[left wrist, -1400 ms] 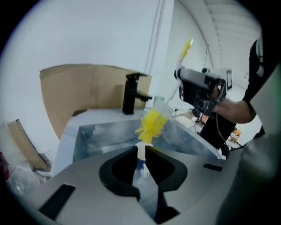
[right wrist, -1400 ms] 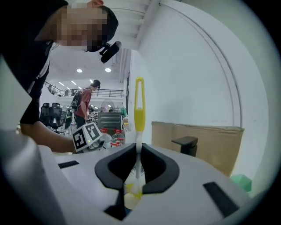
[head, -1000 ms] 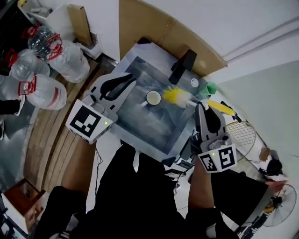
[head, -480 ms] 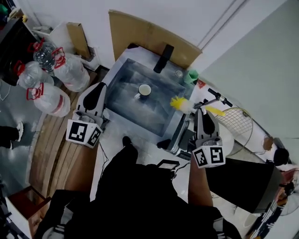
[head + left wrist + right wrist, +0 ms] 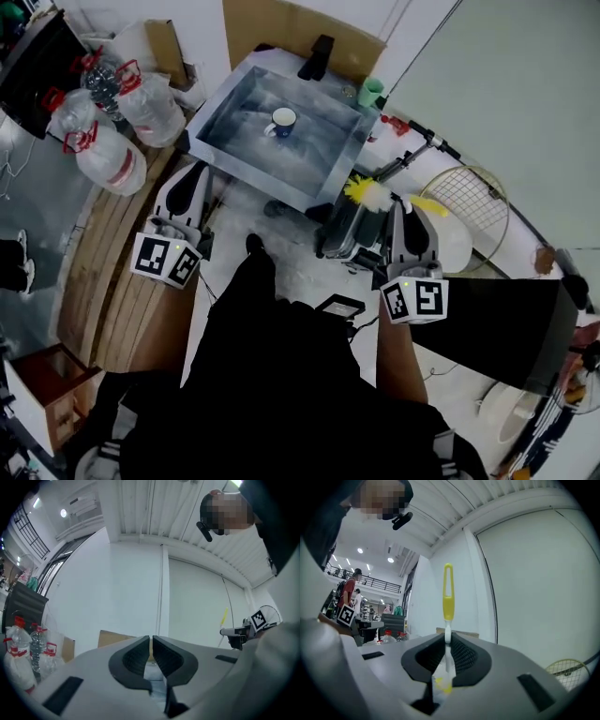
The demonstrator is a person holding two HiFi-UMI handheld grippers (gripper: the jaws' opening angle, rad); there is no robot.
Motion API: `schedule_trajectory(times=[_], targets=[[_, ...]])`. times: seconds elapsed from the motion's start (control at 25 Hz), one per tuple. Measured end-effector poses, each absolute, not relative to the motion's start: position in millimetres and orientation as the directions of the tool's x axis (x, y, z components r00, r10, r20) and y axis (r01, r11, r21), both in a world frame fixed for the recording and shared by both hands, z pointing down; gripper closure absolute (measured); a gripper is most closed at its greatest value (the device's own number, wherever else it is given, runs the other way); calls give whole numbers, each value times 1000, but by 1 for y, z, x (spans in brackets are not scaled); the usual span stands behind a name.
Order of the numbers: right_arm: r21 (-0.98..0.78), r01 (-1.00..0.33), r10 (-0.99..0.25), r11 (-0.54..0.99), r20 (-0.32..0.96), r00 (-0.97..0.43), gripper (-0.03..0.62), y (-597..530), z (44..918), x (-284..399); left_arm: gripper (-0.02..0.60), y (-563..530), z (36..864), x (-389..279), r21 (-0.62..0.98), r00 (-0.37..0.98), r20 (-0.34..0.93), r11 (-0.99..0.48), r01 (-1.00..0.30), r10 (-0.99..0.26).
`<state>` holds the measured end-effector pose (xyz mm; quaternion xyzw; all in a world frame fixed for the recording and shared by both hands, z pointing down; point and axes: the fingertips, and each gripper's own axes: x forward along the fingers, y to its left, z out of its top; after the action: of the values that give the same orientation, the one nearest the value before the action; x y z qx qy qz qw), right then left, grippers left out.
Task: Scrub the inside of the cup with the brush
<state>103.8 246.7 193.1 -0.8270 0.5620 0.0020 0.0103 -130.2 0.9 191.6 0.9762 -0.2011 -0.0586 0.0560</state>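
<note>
clothing (image 5: 281, 375): black | fingers (image 5: 133, 660): black, ribbed | marker cubes (image 5: 167, 260): white, green light

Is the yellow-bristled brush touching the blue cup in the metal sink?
Apart. The head view shows the brush outside the sink, well clear of the cup.

Cup and brush, well apart
Blue cup (image 5: 283, 120), white inside, upright at upper centre; yellow-bristled brush (image 5: 373, 194) at centre right, bristles pointing left.
</note>
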Motion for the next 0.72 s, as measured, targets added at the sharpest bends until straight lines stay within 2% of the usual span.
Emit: schedule_trajectory(times=[0.32, 0.72], targets=[[-50, -940, -941, -338, 16, 338, 546, 314, 214, 34, 545, 97, 190, -184, 106, 932, -32, -928, -356, -361], [-42, -941, -940, -337, 62, 334, 546, 338, 230, -61, 545, 148, 212, -255, 134, 960, 20, -951, -278, -278]])
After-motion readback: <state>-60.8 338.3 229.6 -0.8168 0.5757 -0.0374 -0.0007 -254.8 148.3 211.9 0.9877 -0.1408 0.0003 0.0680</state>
